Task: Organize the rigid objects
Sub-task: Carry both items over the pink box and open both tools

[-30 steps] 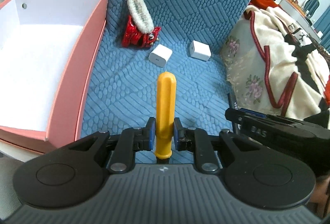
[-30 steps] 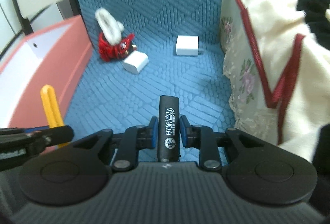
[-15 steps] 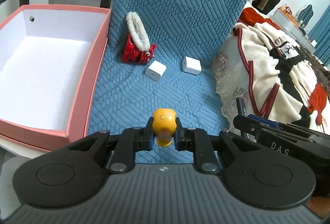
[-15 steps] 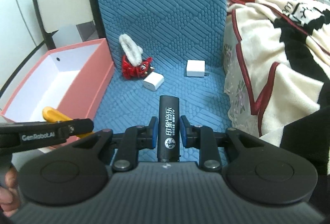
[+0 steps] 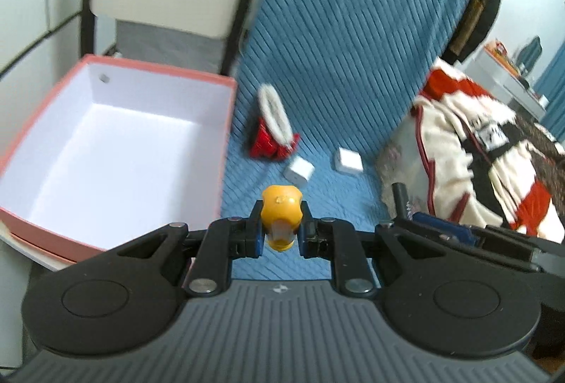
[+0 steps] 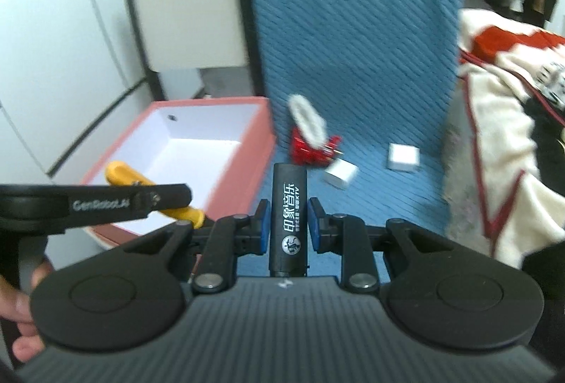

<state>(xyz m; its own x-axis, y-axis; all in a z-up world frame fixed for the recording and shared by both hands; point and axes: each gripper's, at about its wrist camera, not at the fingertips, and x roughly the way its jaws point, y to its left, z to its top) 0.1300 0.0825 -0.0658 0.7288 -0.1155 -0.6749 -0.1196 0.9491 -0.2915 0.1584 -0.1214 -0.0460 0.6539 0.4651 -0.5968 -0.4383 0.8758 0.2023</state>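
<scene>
- Two grippers each carry one rigid thing above the front part of the blue quilted cover, and both things are clear of it.
- The left gripper is closed narrowly on a yellow handle. In the left wrist view the handle points almost straight at the camera, so only its rounded end shows. In the right wrist view its long axis is seen slanting across the near corner of the pink box.
- The right gripper clamps a black stick with white print. Its long axis runs forward along the fingers, away from the camera.
- The pink box, white and empty inside, stands at the left edge of the blue cover. It lies to the left and a little ahead of both tools.
- The left gripper is the nearer one: from the right wrist view the yellow handle seems already over the near corner of the box, though the depth cannot be read surely. The black stick is beside the box's right wall, not over the opening.
- The coming move is judged to be a carry leftward over the rim, then a release.
- The yellow handle looks smooth, hard and rounded; the black stick looks matte and flat-sided.
- Two white cubes and a red ornament with a white fluffy trim lie near the back of the cover, well apart from both grippers.
</scene>
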